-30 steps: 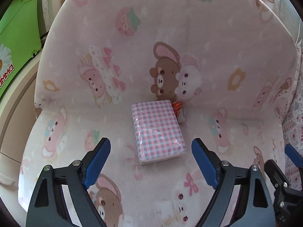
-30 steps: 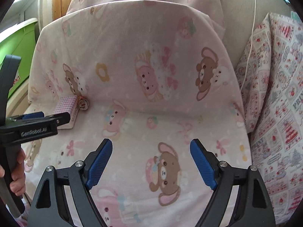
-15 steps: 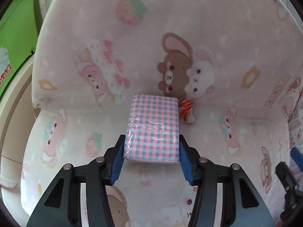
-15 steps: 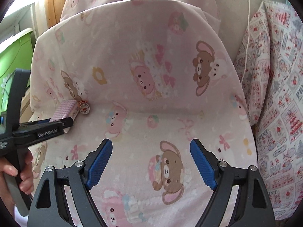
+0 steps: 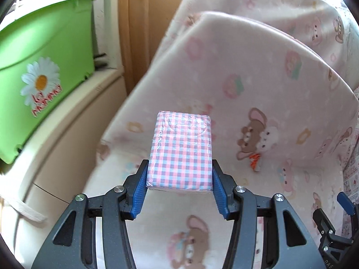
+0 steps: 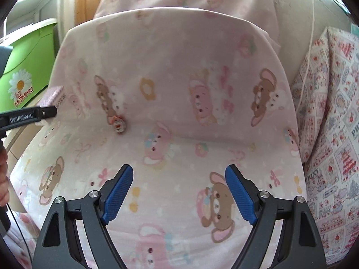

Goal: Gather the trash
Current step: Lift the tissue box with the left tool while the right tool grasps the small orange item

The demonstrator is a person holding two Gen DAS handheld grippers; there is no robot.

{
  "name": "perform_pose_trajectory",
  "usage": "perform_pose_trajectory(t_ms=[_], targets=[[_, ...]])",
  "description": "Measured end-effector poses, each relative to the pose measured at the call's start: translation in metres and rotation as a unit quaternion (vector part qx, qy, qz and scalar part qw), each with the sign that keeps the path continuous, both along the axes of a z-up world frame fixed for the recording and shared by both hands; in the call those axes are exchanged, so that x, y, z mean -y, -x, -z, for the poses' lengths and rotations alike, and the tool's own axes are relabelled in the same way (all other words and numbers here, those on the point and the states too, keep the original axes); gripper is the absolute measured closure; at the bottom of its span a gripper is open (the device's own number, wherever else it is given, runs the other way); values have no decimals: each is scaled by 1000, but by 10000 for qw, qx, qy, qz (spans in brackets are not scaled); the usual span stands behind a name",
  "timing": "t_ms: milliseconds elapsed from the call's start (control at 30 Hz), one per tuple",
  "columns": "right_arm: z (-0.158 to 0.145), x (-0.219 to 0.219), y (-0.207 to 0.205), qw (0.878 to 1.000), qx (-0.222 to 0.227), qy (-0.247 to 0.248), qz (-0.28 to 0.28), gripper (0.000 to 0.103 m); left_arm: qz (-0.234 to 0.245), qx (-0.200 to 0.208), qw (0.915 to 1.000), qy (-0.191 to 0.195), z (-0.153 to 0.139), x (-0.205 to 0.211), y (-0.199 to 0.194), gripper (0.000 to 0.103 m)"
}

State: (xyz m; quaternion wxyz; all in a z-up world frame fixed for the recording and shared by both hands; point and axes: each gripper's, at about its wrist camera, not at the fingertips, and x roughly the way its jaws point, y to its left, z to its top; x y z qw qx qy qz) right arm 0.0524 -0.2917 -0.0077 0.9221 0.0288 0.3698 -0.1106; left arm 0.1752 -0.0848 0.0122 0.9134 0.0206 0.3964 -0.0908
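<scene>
Left gripper (image 5: 179, 188): jaws clamped on checked tissue pack (image 5: 180, 150), held above the chair seat (image 5: 202, 213). Right gripper (image 6: 179, 192): jaws wide apart, empty. Small crumpled wrapper (image 6: 118, 124) lies at the seat's back crease.

A: What sort of place is this?

B: A home, most likely a bedroom or a child's room. The middle of both views is filled by a cushioned seat (image 6: 179, 103) under a pale pink cover printed with cartoon bears, bunnies, strawberries and bows.

A: Anything else?

B: At the right edge of the right wrist view lies a quilt (image 6: 332, 134) with red and white patchwork prints. At the upper left of the left wrist view, a green plastic storage bin (image 5: 42, 56) with a daisy sticker sits on a cream cabinet (image 5: 67, 134). Behind the seat, at the top, runs a wooden panel (image 5: 143, 22), lit by daylight.
</scene>
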Motion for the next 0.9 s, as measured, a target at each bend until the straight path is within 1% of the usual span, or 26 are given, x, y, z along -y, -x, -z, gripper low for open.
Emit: perform_pose_trajectory(t_ms=[100, 167, 233, 333, 400, 433, 500, 633, 733, 767, 800, 900], targets=[[1, -7, -13, 9992, -85, -321, -226, 17, -70, 124, 9997, -179, -3, -13, 7, 52], [3, -15, -33, 9978, -307, -447, -382, 16, -57, 114, 9997, -224, -1, -19, 6, 52], [4, -20, -53, 9955, -458, -708, -441, 16, -79, 81, 9996, -261, 1, -25, 7, 52], [8, -18, -82, 9907, -629, -1194, -166, 16, -130, 7, 9996, -236, 1, -36, 12, 52], [9, -15, -97, 9860, -627, -1547, 38, 16, -206, -70, 9996, -189, 3, -43, 11, 52], [9, -15, -103, 9853, -586, -1599, 157, 16, -240, -124, 9995, -176, 5, -44, 12, 52], [11, -21, -115, 9876, -630, -1401, 318, 16, -289, -195, 9993, -146, 7, -47, 12, 52], [19, -41, -134, 9930, -725, -828, 421, 16, -386, -301, 9988, -88, 9, -54, 9, 52], [28, -51, -144, 9924, -889, -531, 668, 16, -388, -311, 9988, -6, 8, -56, 9, 52], [30, -54, -147, 9919, -916, -470, 746, 19, -384, -320, 9987, 42, 8, -57, 9, 52], [31, -56, -149, 9913, -937, -432, 815, 25, -377, -322, 9987, 65, 8, -57, 9, 52], [35, -58, -155, 9904, -990, -511, 815, 35, -383, -299, 9988, 8, 8, -57, 8, 52]])
